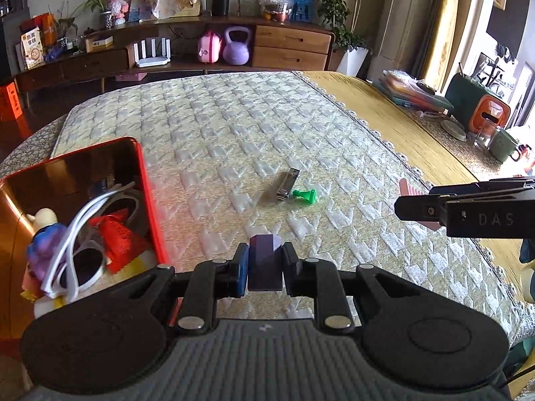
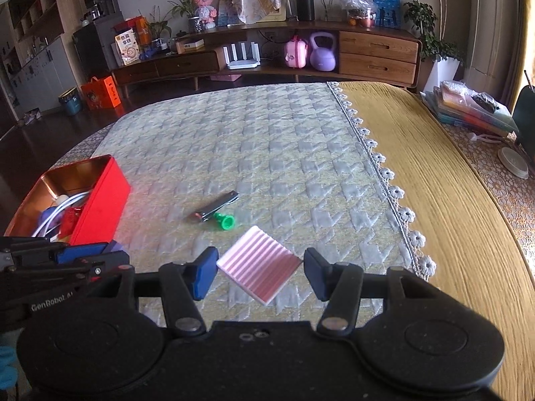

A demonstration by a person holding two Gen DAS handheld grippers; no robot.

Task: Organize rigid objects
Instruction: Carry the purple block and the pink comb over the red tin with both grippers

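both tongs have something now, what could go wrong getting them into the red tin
The right tongs pinch the pink ribbed plate only by two corners, so it could pivot or drop. The red tin is crowded with sunglasses and toys, so the purple block in the left tongs may land on top.

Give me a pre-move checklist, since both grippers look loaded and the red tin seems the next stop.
1. Left gripper grips the purple block: ok, pads press both sides.
2. Right gripper grips the pink plate: ok, held by two opposite corners, tilted.
3. Room left in the red tin: ok, its far half is bare; sunglasses and toys fill the near end.
4. Tin open: ok, no lid on it.
5. Grippers clear of each other: ok, apart, the tin on the left one's side.
6. Items left on the mat: not ok, harmonica and green piece remain.
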